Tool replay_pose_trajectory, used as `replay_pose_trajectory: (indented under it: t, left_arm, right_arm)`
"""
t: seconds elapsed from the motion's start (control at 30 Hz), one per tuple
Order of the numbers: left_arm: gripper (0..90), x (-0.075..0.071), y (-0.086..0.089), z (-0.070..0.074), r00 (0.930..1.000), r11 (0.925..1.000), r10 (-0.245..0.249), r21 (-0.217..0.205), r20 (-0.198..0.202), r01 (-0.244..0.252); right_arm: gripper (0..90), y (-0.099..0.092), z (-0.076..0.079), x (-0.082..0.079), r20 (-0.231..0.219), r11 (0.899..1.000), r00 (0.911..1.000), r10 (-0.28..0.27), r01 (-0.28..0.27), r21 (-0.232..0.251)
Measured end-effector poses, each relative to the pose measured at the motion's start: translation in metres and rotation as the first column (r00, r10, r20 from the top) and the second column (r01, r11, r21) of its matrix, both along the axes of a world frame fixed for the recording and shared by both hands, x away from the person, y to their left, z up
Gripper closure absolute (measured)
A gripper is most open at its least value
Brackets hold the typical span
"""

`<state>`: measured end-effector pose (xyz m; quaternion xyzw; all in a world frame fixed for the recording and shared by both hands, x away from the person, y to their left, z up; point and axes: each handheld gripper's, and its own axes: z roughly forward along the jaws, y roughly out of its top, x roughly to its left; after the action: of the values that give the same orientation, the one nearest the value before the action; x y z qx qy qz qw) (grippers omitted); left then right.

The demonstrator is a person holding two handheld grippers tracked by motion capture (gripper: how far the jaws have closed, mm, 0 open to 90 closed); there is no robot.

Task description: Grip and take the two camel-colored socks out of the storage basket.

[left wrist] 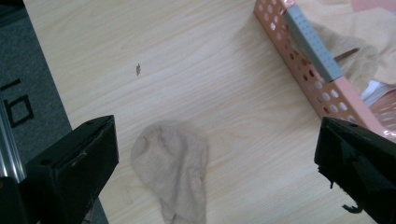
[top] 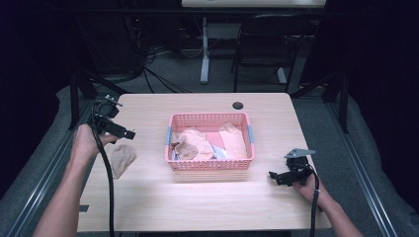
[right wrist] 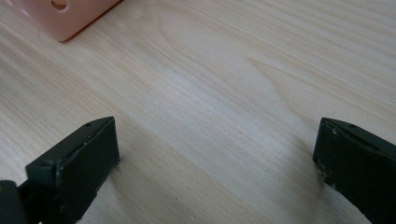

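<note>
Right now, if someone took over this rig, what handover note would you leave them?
Left gripper: open, holding nothing, above the beige sock lying flat on the table, left of the pink basket.
Right gripper: open, empty, low over bare table to the right of the basket.
Done: one sock lies out on the table.
Left: the basket holds more pale clothing in a heap; I judge that pile is next, one piece at a time.
</note>
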<state>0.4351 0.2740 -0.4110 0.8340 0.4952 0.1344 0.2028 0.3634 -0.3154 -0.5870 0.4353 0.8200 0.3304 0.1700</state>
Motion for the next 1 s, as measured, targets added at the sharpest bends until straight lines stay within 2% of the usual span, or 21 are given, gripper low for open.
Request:
replay_pose_trajectory:
  t: [0.23, 0.33, 0.87, 1.0]
  left_arm:
    - [0.0, 0.003, -0.017, 0.008, 0.9992, 0.9994, -0.034, -0.007, 0.021, 0.035]
    - [0.0, 0.005, -0.030, 0.012, 0.9977, 0.9982, -0.061, -0.002, 0.029, 0.061]
    - [0.1, 0.016, -0.075, 0.012, 0.9900, 0.9902, -0.138, 0.022, 0.029, 0.138]
    - [0.2, 0.020, -0.086, 0.011, 0.9863, 0.9863, -0.163, 0.029, 0.026, 0.162]
  right_arm:
    - [0.0, 0.000, 0.000, 0.000, 0.000, 1.000, 1.0000, 0.000, 0.000, 0.000]
    - [0.0, 0.000, 0.000, 0.000, 0.000, 1.000, 1.0000, 0.000, 0.000, 0.000]
    - [0.0, 0.000, 0.000, 0.000, 0.000, 1.000, 1.0000, 0.001, -0.001, 0.000]
    - [0.0, 0.000, 0.000, 0.000, 0.000, 1.000, 1.0000, 0.001, -0.001, 0.000]
